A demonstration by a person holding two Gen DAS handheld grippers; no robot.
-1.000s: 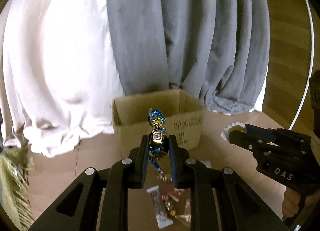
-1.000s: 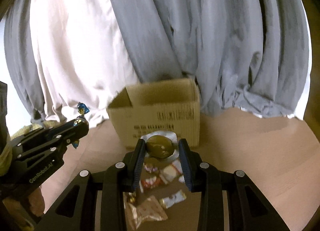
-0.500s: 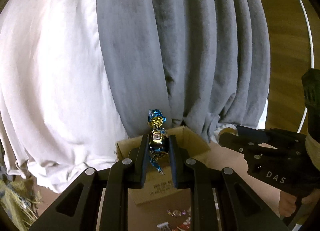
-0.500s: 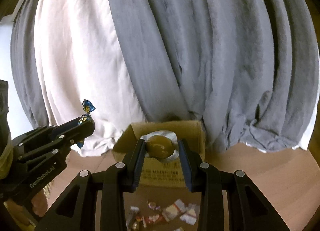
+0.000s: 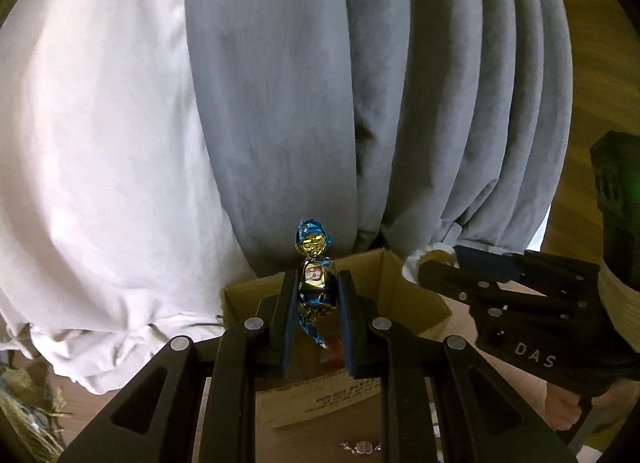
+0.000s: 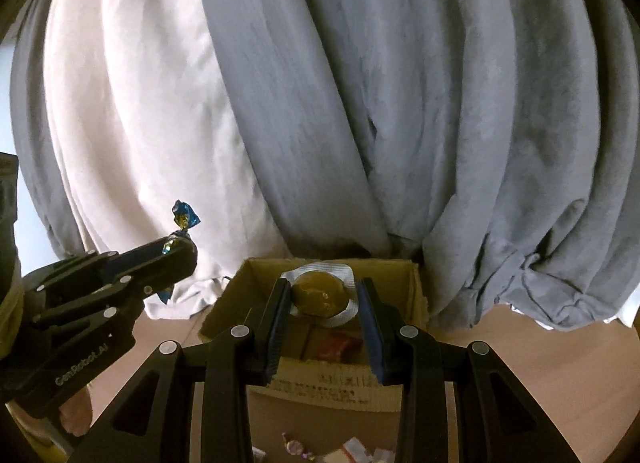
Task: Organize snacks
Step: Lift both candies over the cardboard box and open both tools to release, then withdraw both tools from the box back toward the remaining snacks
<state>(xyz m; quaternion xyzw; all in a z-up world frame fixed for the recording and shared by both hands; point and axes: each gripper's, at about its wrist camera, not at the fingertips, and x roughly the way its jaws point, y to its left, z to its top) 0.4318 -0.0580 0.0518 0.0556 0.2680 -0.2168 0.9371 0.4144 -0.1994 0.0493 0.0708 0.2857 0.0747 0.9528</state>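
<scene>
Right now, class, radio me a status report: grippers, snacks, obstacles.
Left gripper shut on foil candy. Right gripper shut on round snack. Both in front of open box. Curtains close behind box; nothing blocking.

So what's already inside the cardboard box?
Inside the cardboard box, a reddish packet lies on the bottom; the right gripper and its round snack cover the rest.

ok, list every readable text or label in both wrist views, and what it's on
"DAS": white letters on the side of the right gripper, seen from the left wrist view.
"GenRobot.AI": on the side of the left gripper, seen from the right wrist view; small, first letters unsure.
Printed lines and a barcode-like block on the cardboard box front: too blurred to read.
Small mark on the blue-and-gold foil candy: unreadable.
</scene>
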